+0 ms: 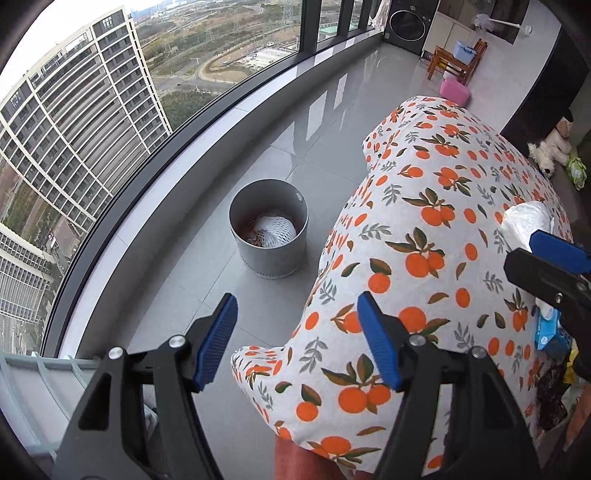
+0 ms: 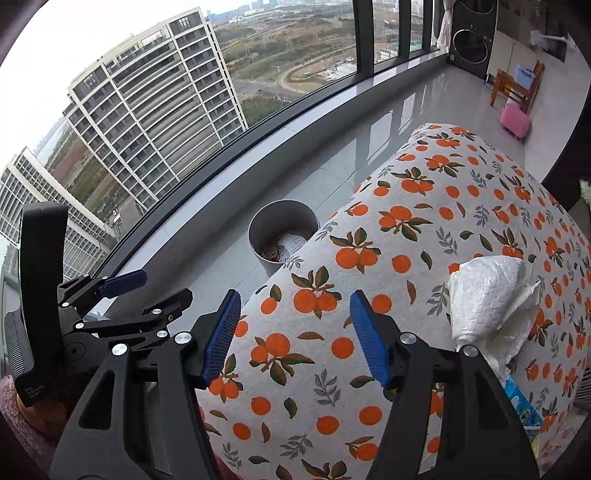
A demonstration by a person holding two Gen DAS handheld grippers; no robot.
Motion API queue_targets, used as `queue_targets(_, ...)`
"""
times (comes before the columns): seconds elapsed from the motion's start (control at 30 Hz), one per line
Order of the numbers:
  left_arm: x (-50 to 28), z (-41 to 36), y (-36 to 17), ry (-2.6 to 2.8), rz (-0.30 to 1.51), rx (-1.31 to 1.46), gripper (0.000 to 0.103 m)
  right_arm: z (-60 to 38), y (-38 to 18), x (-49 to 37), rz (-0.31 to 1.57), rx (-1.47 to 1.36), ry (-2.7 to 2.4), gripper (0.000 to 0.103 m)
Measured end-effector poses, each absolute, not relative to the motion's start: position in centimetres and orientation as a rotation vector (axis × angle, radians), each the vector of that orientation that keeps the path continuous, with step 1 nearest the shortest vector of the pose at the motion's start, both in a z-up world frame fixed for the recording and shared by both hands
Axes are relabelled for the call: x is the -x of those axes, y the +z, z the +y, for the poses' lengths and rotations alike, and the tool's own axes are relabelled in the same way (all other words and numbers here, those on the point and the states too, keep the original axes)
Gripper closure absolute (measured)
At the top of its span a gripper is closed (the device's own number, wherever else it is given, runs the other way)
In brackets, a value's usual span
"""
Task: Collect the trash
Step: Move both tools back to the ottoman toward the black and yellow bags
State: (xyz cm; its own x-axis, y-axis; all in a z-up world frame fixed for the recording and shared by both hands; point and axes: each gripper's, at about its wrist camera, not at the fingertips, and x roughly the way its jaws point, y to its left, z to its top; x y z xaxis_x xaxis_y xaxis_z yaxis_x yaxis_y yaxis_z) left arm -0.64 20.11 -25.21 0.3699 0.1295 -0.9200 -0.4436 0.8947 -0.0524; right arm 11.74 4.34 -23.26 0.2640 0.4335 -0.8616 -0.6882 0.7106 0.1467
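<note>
A grey metal bin (image 1: 268,236) stands on the tiled floor beside the table, with a white foam net and some wrappers inside. My left gripper (image 1: 297,339) hangs open above the floor and the table's corner, with nothing between its blue pads. A crumpled white plastic wrap (image 2: 487,295) lies on the orange-print tablecloth (image 2: 424,229), with a blue tissue pack (image 2: 521,406) beside it. My right gripper (image 2: 295,336) is open over the cloth, left of the wrap, and holds nothing. The bin (image 2: 282,236) shows beyond the table edge. The left gripper (image 2: 147,291) appears at the left.
A long window sill (image 1: 207,147) runs behind the bin. Far back stand a washing machine (image 1: 406,26), a wooden chair (image 1: 458,61) with a blue box on it, and a pink box (image 1: 454,90). A plush toy (image 1: 550,151) lies beyond the table.
</note>
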Motion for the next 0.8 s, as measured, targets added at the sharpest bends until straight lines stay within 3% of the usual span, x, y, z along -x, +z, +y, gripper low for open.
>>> queue_targets(0.43,4.9,-5.5,-21.4,0.131,1.180,0.303,0.034,-20.3,-20.5,-3.9,1.057,0.362,0.619,0.044)
queue_targets(0.8,3.6,-16.8,-23.1,0.023,1.203,0.264,0.034,-30.6,-23.3,-5.6,1.052,0.339,0.522,0.043)
